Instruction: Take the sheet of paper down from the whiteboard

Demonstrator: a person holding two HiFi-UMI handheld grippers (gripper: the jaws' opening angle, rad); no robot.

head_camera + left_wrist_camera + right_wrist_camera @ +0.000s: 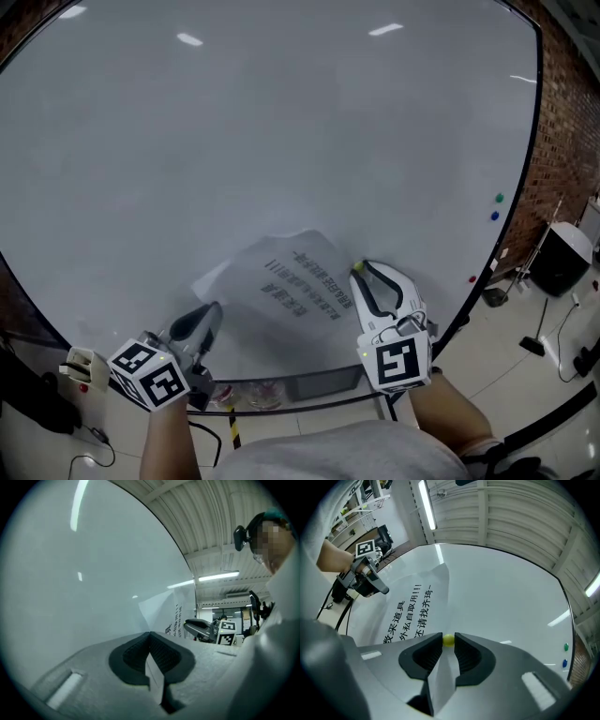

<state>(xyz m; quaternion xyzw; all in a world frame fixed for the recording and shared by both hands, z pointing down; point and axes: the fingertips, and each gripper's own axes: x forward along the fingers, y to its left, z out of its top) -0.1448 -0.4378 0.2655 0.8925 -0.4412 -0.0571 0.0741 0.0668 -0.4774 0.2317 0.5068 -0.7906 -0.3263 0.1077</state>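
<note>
The whiteboard (pixel 281 122) fills most of the head view, and the sheet of paper (pixel 298 286) hangs low on it, between the two grippers, its lines of black printed characters running slantwise. The sheet does not lie flat: its left part bows away from the board, with a soft fold showing in the right gripper view. The left gripper (pixel 150 633) points level at the sheet's lower-left edge, jaws pressed fully together. Its tip sits right at that edge, but no view shows whether the paper is caught between the pads or only lies beside them. The right gripper (pixel 448 645) is at the sheet's right corner with its jaws drawn narrow around a small yellow magnet (pixel 448 640), which is pinched between the very tips of the two dark ribbed pads. Whether the magnet touches the board or the paper cannot be told. Across the sheet, the right gripper view shows the left gripper and the bare forearm (pixel 333 557) behind it. Well to the right, near the board's edge, a green magnet (pixel 499 199) sits just above a blue magnet (pixel 495 216), both apart from the sheet. A brick wall (pixel 567 131) stands beyond the board's right edge.
</note>
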